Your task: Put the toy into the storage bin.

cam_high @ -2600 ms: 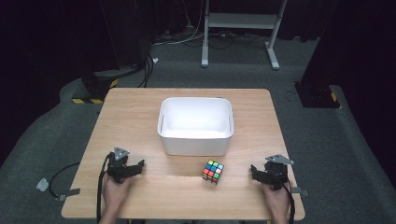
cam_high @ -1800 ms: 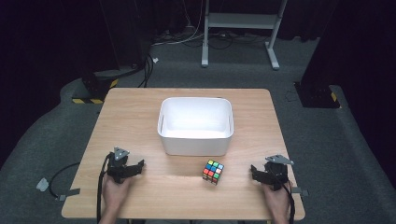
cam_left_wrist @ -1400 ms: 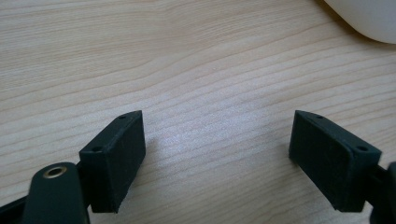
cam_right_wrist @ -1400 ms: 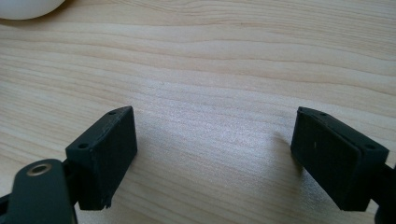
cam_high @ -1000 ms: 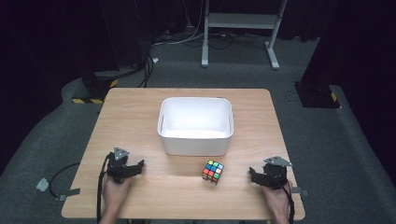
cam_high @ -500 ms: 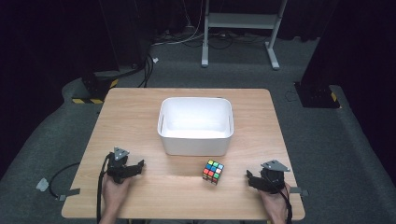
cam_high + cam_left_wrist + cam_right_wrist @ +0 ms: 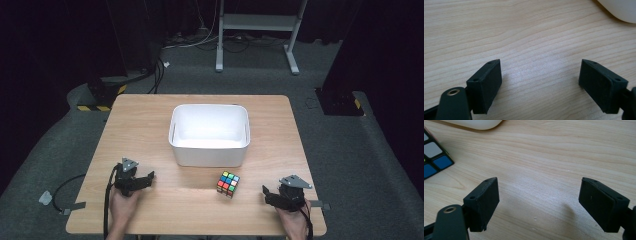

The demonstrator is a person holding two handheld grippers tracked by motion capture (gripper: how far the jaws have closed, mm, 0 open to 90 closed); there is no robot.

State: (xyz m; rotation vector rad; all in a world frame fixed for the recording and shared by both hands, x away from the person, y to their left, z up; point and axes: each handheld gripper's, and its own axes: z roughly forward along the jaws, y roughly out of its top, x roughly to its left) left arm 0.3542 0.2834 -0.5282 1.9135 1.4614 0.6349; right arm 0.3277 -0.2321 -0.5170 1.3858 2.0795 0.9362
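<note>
My right gripper (image 7: 270, 194), spread and empty at lower right, should approach the puzzle cube (image 7: 228, 183) squarely, straddling opposite faces.

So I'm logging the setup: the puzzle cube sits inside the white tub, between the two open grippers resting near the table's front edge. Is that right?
Not quite. The puzzle cube sits on the table just in front of the white tub, not inside it; the high view shows this. The rest holds: the left gripper and right gripper are open near the front edge.
</note>
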